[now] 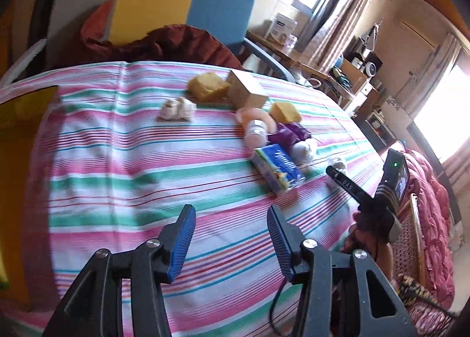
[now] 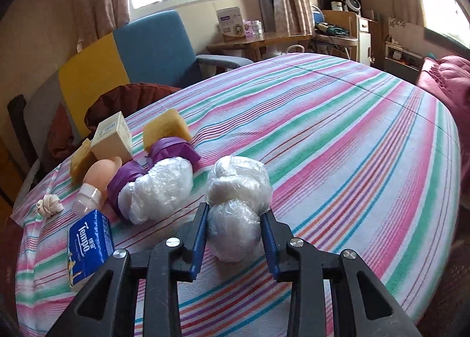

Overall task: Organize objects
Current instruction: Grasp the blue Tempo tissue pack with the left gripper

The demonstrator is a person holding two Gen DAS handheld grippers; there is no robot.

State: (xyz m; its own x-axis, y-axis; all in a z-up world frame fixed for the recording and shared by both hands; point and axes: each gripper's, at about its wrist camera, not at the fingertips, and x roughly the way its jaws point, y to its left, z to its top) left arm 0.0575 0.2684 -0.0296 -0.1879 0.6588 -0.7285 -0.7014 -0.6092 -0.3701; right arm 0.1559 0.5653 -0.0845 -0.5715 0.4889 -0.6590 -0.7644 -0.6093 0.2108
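The right gripper [image 2: 233, 234] had closed its two blue pads on a lumpy white bundle wrapped in clear plastic [image 2: 236, 199]. The pads pressed on the lower ball of the bundle, one on each side. The bundle rested on the pink, green and white striped cloth [image 2: 337, 137], a little apart from the other things.

The left gripper [image 1: 232, 244] hung over bare cloth with its jaws wide apart and nothing between them.

The other things lay in a bunch to the left of the bundle: a second white plastic bundle with purple tape [image 2: 158, 181], a blue tissue pack [image 2: 89, 244], a small clear bottle [image 2: 88, 199], a peach-coloured soft toy [image 2: 102, 168], a tan cardboard box [image 2: 113, 137], two yellow sponges [image 2: 166, 127] and a small knotted cream rag [image 2: 50, 204].

The step in hand looked like picking up the bundle. Next, the right gripper would likely need to lift it straight up without squashing it, then carry it to its place. Where that place was could not be told.
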